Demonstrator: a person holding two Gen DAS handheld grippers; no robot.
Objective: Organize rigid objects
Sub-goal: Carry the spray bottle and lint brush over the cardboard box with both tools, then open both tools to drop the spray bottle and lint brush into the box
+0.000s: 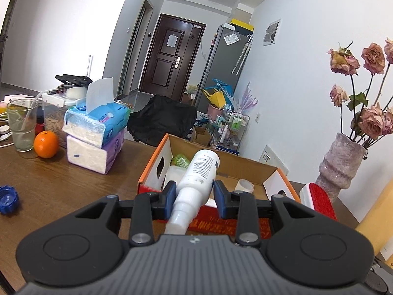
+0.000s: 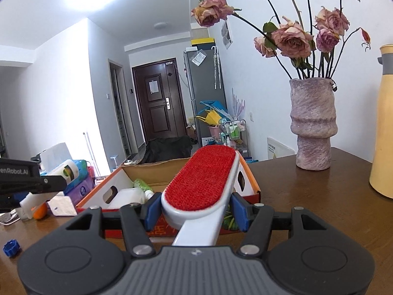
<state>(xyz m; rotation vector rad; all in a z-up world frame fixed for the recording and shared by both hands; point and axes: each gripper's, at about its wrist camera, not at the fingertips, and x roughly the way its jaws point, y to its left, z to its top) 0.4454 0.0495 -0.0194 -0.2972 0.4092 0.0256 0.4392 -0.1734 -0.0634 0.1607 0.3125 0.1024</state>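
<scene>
My left gripper is shut on a white plastic bottle. The bottle's cap end points back at the camera and its base hangs over the near rim of an orange-edged cardboard box. Inside the box lie a green bottle, a white container and a tape roll. My right gripper is shut on a lint brush with a red pad and white handle. It hovers over the box's right near corner.
Stacked tissue packs, an orange, a glass and a blue cap sit left of the box on the wooden table. A vase of dried roses and a yellow jug stand to the right.
</scene>
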